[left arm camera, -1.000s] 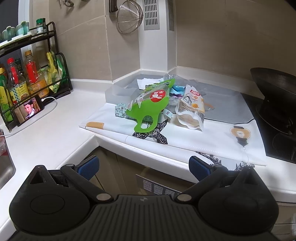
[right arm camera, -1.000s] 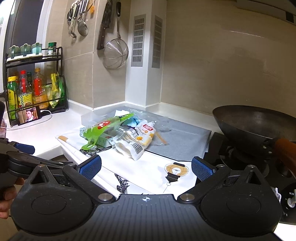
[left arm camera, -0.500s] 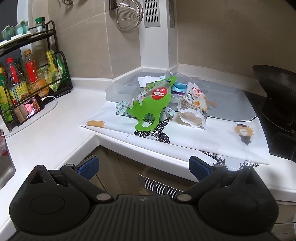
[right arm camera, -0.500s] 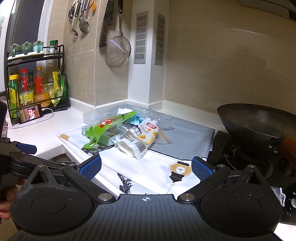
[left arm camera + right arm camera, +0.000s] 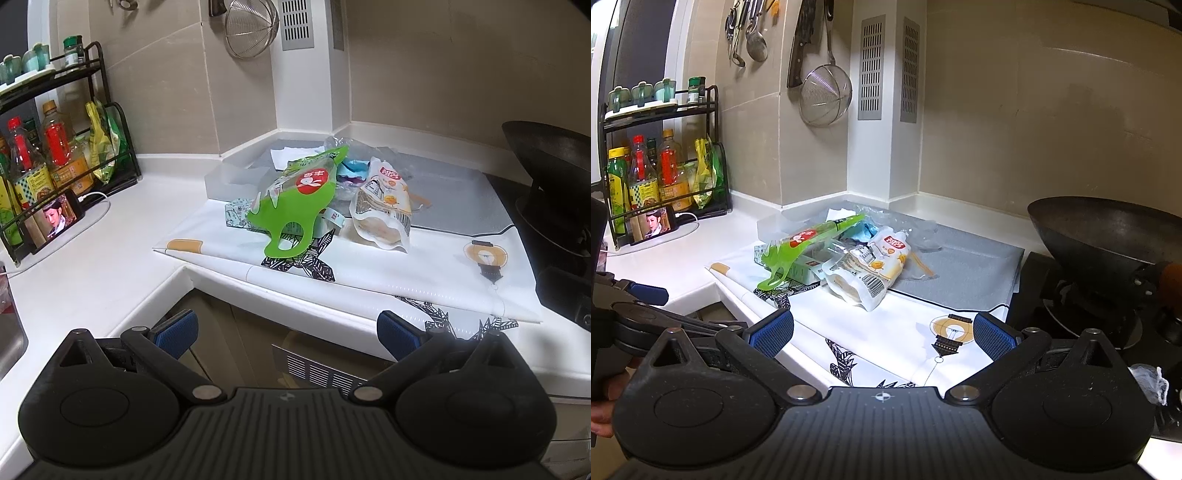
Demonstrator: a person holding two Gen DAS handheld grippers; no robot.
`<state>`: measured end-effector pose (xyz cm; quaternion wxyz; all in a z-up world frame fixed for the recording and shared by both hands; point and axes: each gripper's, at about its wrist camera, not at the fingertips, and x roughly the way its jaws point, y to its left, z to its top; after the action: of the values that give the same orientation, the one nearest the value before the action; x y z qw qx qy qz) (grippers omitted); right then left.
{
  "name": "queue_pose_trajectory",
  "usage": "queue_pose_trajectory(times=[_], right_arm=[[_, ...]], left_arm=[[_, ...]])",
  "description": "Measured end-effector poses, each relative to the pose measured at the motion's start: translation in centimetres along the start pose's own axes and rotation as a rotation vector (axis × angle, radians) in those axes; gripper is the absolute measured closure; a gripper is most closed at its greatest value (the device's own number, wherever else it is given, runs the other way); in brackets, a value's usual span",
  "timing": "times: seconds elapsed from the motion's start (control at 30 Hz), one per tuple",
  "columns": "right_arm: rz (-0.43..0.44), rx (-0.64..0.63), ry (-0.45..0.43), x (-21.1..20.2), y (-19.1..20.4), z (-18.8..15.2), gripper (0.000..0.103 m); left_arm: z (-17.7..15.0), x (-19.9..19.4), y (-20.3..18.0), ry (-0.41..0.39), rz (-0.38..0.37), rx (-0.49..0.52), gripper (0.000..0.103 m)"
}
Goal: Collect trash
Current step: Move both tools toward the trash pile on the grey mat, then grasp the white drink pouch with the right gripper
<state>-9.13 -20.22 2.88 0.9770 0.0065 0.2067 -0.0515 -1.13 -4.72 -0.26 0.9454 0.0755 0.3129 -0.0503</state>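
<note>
Both tools hang wide open and empty short of the tabletop's [image 5: 92, 266] edge: the left tool [image 5: 286, 334] faces the corner and the right tool [image 5: 884, 332] sits just beside it, nearer the wok [image 5: 1108, 236]. Beyond them a printed white sheet [image 5: 388, 269] lies over the edge, and the trash is heaped on its far part, in the corner against the wall. Nearest the left tool is a green plastic bag [image 5: 295, 206] with a cut-out handle loop, tilted up over a small patterned box [image 5: 236, 214]. Just right of it a white snack pouch [image 5: 384, 206] slumps on its side, with crumpled clear film [image 5: 916, 229] behind. All of it looks light, thin and crinkly, likely slick, so a pinch on a flat face might slide off. The green loop or the pouch's sealed edge seems the safest hold. The box looks stiffer and would take a squeeze across its sides.
</note>
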Motion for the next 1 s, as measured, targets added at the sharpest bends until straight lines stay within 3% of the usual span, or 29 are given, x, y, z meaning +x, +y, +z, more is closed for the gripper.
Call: queue_pose_trajectory(times=[1.0], right_arm=[[0.035, 0.060, 0.034, 2.7, -0.9, -0.9, 0.000]], left_arm=[[-0.2, 2.0, 0.8, 0.053, 0.018, 0.002, 0.000]])
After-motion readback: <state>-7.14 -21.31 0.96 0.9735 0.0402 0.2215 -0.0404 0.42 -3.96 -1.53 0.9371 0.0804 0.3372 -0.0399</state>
